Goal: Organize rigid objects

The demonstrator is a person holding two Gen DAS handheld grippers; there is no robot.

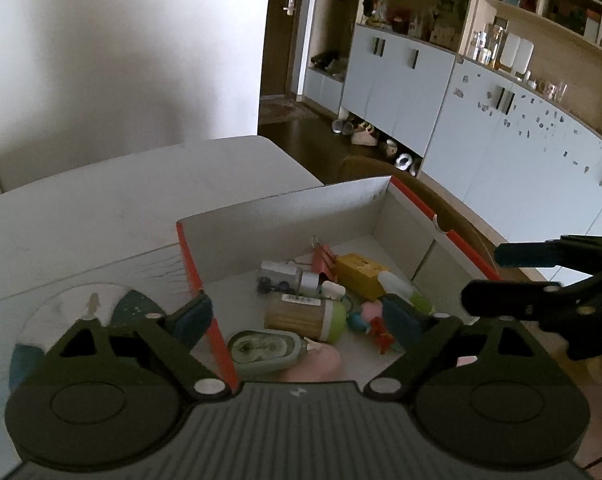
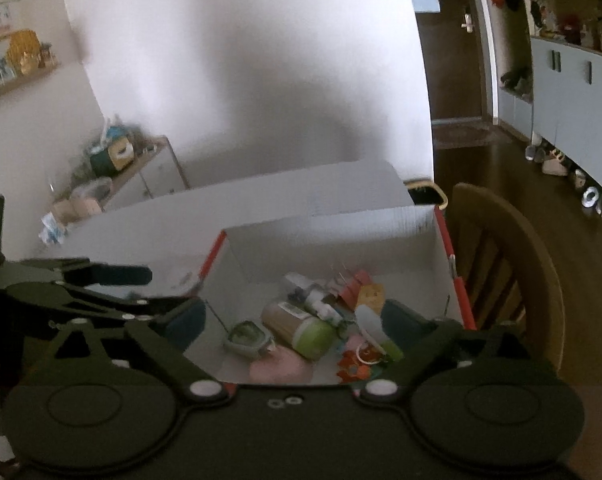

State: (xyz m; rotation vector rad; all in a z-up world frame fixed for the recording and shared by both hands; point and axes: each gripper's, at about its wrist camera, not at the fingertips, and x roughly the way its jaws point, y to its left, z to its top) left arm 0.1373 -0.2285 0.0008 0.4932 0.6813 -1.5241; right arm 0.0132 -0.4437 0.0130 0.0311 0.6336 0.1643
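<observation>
An open white cardboard box point(image 1: 285, 204) with orange edges stands on the table and holds several small rigid objects: a wooden cylinder with a green cap point(image 1: 301, 314), a yellow box point(image 1: 361, 274), a green tape-like case point(image 1: 261, 350), a toy truck point(image 1: 281, 278), a pink clip point(image 1: 323, 260) and a pink item point(image 1: 313, 364). My left gripper point(image 1: 297, 316) is open and empty above the box's near end. My right gripper point(image 2: 297, 320) is open and empty over the same box point(image 2: 341, 236); the cylinder point(image 2: 301, 328) lies between its fingers. The right gripper also shows in the left wrist view point(image 1: 501, 280).
The white table point(image 1: 141, 184) stretches left of the box, with a patterned mat point(image 1: 61, 308) near me. A wooden chair point(image 2: 509, 264) stands right of the box. Cabinets and shelves point(image 1: 501, 120) line the far right wall. A side cabinet with clutter point(image 2: 113, 168) stands at far left.
</observation>
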